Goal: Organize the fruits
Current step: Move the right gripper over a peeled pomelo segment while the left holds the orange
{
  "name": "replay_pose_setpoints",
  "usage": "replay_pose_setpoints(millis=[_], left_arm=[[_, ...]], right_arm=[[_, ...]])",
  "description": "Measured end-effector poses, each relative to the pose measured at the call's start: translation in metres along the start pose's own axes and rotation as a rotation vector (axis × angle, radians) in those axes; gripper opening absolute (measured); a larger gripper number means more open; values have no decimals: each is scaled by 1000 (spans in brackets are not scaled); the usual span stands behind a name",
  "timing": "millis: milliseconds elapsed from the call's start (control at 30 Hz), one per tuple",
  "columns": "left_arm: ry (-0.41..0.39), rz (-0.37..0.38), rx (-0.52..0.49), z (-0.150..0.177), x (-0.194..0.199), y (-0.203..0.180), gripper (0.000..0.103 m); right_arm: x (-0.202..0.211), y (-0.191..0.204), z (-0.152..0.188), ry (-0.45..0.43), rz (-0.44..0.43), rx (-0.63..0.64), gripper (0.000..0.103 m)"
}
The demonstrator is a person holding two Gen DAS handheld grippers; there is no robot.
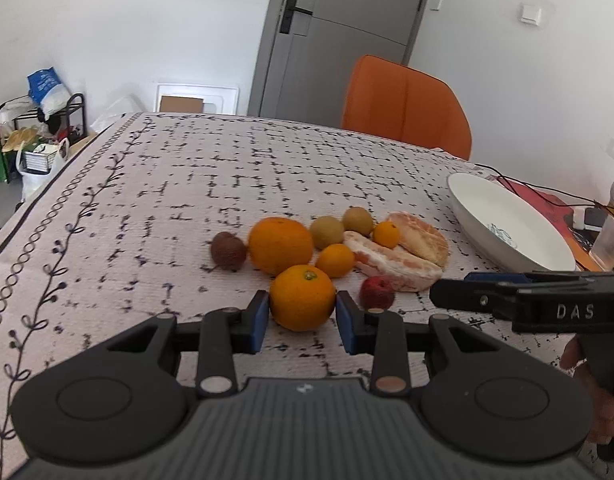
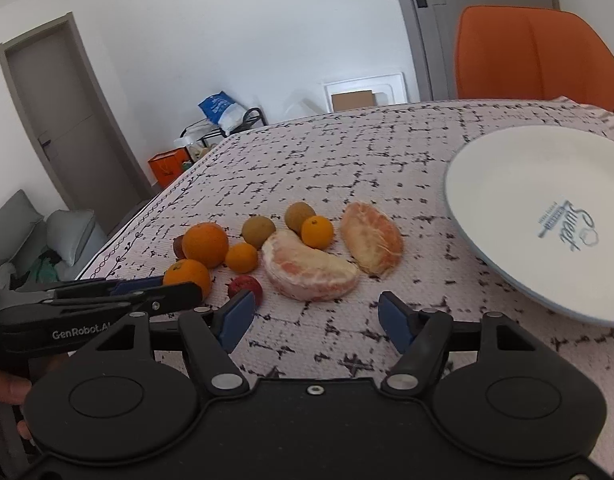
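Fruit lies in a cluster on the patterned tablecloth. My left gripper (image 1: 303, 316) has its blue pads against both sides of the nearest orange (image 1: 302, 298), which rests on the cloth. Behind it are a larger orange (image 1: 280, 245), two small oranges (image 1: 335, 260), two brownish-green fruits (image 1: 327, 232), a dark red-brown fruit (image 1: 227, 251), a small red fruit (image 1: 377, 292) and two peeled pomelo pieces (image 1: 391, 266). My right gripper (image 2: 313, 320) is open and empty, just in front of the nearer pomelo piece (image 2: 309, 270). The white plate (image 2: 503, 200) lies to the right.
An orange chair (image 1: 407, 104) stands at the table's far side. Cables, a red item and a plastic cup (image 1: 609, 242) lie beyond the plate at the right edge. Bags and a rack (image 1: 39, 136) stand on the floor to the left.
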State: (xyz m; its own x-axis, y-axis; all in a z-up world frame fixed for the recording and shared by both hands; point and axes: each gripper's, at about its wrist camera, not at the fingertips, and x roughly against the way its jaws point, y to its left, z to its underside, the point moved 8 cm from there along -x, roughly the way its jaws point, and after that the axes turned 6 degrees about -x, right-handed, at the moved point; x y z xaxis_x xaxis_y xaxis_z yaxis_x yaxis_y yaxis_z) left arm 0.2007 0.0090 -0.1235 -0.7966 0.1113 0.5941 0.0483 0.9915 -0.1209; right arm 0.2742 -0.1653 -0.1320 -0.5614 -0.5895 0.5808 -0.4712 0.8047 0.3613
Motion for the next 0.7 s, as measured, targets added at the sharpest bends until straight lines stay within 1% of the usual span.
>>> replay_pose_setpoints(millis=[233, 433, 533, 600, 667, 700], left_arm=[[-9, -36, 28, 3, 8, 13, 35], [-17, -62, 50, 7, 15, 25, 35], [-19, -68, 54, 8, 17, 28, 35], [-21, -70, 58, 9, 19, 30, 35], [-22, -74, 62, 10, 21, 32, 35], [-23, -74, 62, 10, 21, 33, 35]], right_arm=[[-11, 1, -7, 13, -5, 8, 68], [-22, 4, -12, 23, 9, 33, 68], [-22, 9, -11, 28, -5, 38, 64], [-21, 11, -8, 30, 8, 55, 63], [-21, 14, -7, 30, 12, 63, 54], [-20, 16, -6, 38, -1, 59, 51]])
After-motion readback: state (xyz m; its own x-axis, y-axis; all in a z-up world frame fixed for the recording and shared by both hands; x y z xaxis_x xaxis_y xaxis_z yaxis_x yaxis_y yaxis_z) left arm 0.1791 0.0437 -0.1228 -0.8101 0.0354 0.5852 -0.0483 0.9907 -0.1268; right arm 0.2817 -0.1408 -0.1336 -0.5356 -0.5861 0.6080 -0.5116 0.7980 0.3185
